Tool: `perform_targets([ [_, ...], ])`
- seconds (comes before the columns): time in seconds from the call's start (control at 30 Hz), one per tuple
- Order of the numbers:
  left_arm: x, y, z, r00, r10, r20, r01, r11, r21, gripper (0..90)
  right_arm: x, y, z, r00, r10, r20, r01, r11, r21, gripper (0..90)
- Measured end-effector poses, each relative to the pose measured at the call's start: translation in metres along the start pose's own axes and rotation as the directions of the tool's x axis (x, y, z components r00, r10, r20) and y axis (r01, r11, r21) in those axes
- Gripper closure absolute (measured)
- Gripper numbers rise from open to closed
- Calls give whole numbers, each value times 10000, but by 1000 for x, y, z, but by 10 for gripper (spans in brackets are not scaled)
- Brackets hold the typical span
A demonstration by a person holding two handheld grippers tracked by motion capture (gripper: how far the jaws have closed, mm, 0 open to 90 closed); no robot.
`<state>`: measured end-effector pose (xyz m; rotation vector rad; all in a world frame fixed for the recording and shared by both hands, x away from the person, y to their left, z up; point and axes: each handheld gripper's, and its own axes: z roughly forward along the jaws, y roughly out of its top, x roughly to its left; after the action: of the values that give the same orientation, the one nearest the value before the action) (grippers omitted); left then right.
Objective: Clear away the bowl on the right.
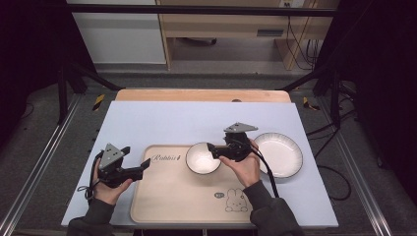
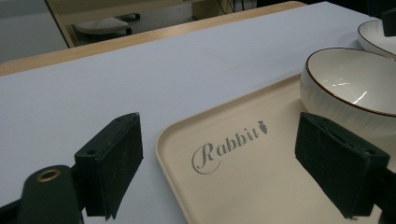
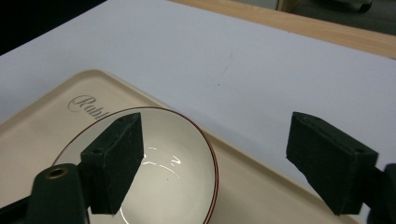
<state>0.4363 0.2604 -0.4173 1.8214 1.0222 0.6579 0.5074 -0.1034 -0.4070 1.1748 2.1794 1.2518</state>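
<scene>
Beige tray (image 1: 172,196) lies on a pale lavender mat (image 1: 147,123) over a wooden table (image 1: 201,95), near the person's edge. "Rabbit" is printed at its far left corner and a small rabbit drawing sits at its near right corner. White bowl (image 1: 202,158) with a thin dark rim stands upright on the tray's far right part, empty. White plate (image 1: 278,153), same dark rim, rests on the mat just right of the tray, close beside the bowl. Right gripper (image 1: 212,150) is held at the bowl's right side, pointing left; in the right gripper view its jaws stand wide apart, one jaw over the bowl's inside, the other outside over the tray edge and mat, the rim between them, nothing gripped. Whether either jaw touches the bowl cannot be told. Left gripper (image 1: 142,164) hovers at the tray's left edge, pointing right toward the bowl; in the left gripper view its jaws are spread wide and empty, one over the mat, the other over the tray in front of the bowl. Both hands (image 1: 110,189) grip the handles from below, dark sleeves at the bottom edge.
</scene>
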Motion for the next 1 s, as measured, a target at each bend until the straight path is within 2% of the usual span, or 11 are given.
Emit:
perform_targets([
  [0.17, 0, 0, 0, 10000, -9, -3, 9, 10000, 1, 147, 4, 1, -9, 9986, -492, 171, 499, 9979, -406, 138],
  [0.3, 1, 0, 0, 10000, -32, -20, 32, 10000, -23, 147, 4, 0, -11, 9974, -666, 257, 677, 9966, -470, 120],
  [0.37, 1, 0, -1, 10000, -51, -39, 51, 10000, -31, 147, 5, -2, -14, 9976, -651, 242, 666, 9952, -713, 129],
  [0.47, 2, 0, -1, 10000, -59, -45, 59, 10000, -46, 146, 2, -4, -20, 9992, -390, 84, 396, 9949, -928, 129],
  [0.7, 2, -1, -1, 10000, -58, -47, 58, 10000, -55, 145, -1, -13, -40, 9979, -650, 41, 649, 9873, -1448, 110],
  [0.87, 1, -1, 0, 10000, -45, -28, 45, 10000, -37, 144, -6, -24, -56, 9967, -770, 246, 801, 9818, -1721, 97],
  [1.0, 1, -2, 0, 10000, -25, 8, 25, 10000, -19, 143, -13, -31, -65, 9977, -610, 302, 656, 9796, -1898, 95],
])
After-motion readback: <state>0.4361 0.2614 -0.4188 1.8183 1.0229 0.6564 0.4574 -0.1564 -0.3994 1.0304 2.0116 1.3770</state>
